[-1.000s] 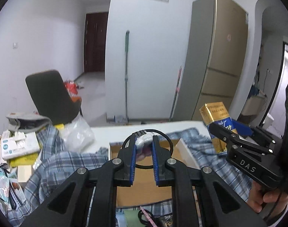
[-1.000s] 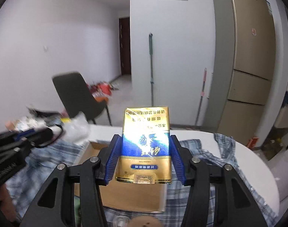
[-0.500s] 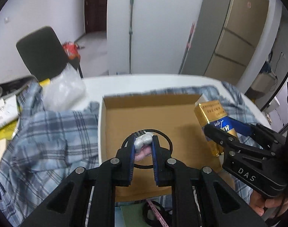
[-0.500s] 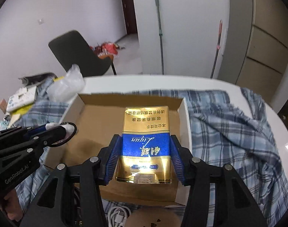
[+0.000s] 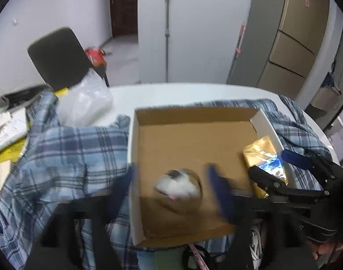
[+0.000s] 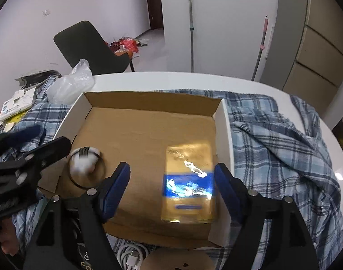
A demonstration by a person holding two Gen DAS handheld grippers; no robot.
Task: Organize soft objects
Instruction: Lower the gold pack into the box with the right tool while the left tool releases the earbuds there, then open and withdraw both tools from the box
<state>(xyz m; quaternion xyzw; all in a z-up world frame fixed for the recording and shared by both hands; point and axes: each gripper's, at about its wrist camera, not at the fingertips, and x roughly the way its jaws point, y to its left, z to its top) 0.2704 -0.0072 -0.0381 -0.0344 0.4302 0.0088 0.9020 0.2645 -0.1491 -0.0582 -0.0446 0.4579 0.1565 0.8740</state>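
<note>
Inside the cardboard box point(image 6: 148, 130) lie the white fluffy hair tie point(image 5: 178, 185) and the gold-and-blue pack point(image 6: 189, 180), each between jaws that have just been opening. Both the left hand-held gripper point(image 5: 173, 184) and right hand-held gripper point(image 6: 171, 180) stand apart. Lifting carelessly could snag the tie's loop, I reckon.

Matt cardboard, glossy foil, soft cloth

Brown matt corrugated box point(image 6: 148, 123); shiny gold-and-blue wrapped pack point(image 6: 189, 180) (film glare); fluffy white hair tie point(image 6: 84, 162); woven plaid cloth point(image 6: 284, 146); smooth white tabletop point(image 6: 171, 78).
</note>
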